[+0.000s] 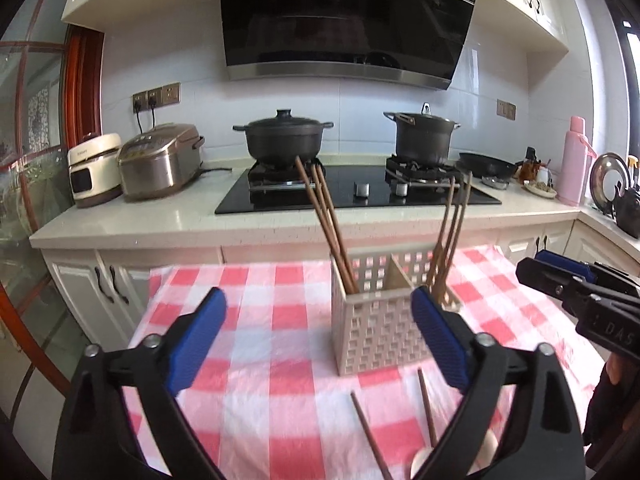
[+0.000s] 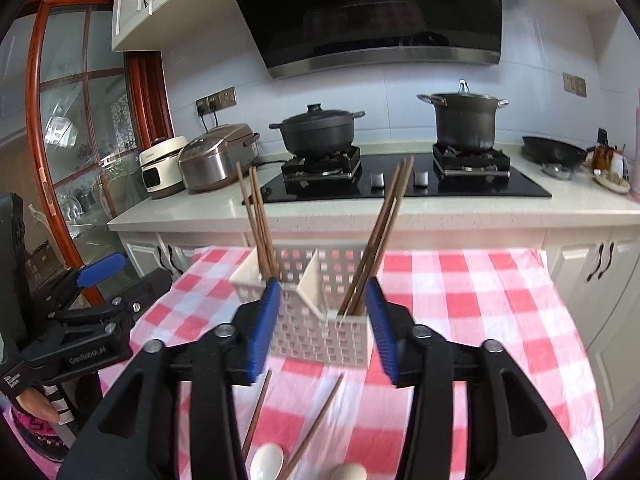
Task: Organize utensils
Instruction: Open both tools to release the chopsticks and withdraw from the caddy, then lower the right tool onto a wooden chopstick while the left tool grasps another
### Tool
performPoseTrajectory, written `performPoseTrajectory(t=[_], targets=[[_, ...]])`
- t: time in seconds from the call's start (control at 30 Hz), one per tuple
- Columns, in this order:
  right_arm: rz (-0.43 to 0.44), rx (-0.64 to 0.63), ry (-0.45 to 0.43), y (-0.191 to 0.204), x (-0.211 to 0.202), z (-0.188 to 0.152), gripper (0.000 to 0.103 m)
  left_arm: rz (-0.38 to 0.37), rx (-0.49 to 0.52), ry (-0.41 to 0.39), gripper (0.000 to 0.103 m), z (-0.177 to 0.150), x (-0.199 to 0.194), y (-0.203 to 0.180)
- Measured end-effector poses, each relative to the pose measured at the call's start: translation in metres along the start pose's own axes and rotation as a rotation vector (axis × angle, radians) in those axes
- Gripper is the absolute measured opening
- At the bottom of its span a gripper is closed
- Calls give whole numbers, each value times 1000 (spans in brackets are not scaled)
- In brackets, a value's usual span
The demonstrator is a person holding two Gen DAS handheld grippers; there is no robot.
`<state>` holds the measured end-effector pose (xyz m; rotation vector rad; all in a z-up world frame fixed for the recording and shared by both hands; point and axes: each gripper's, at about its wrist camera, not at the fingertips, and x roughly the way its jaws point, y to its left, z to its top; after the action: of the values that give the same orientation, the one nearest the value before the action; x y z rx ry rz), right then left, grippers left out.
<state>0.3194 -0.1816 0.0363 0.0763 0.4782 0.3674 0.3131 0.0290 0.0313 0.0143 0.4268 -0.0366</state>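
Observation:
A white lattice utensil holder [image 1: 376,320] with two compartments stands on the pink checked tablecloth [image 1: 256,400]. Brown chopsticks [image 1: 324,216] lean in its left compartment and more chopsticks [image 1: 450,232] in its right. Two loose chopsticks [image 1: 370,436] and white spoons [image 1: 420,460] lie in front of it. My left gripper [image 1: 318,340] is open and empty just before the holder. In the right wrist view the holder [image 2: 316,328] sits between the open fingers of my right gripper [image 2: 322,328], with loose chopsticks [image 2: 312,428] and a white spoon [image 2: 266,460] below.
Behind the table runs a white counter [image 1: 160,220] with a black hob [image 1: 360,192], two dark pots [image 1: 284,140], two rice cookers [image 1: 160,160] and a pink flask [image 1: 574,160]. The right gripper shows at the right of the left wrist view [image 1: 580,288].

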Motion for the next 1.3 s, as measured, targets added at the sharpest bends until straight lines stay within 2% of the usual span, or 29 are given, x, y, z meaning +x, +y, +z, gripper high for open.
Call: performPoseTrajectory(t=[0.2,0.63,0.8,1.03,1.17,1.3], targets=[[18,38,42,1,-7,-35,52,-3,-10,34,98,-40,-15,-1],[12,88,175,6,13,-101,60,-8,-80,132,98,-102,-4,17],[-21,80,250,6,36,-116,60,5,-77,145,98,-114,1,18],[-66,97,292,7,61,-119,60,38,-59,125,98,-113,7,21],[-89,115,351,9,79,-120,60,37,-52,129,98,-116,14,24],[-108,120,395,13,94,-122,55,35,-46,139,98,-119,20,26]])
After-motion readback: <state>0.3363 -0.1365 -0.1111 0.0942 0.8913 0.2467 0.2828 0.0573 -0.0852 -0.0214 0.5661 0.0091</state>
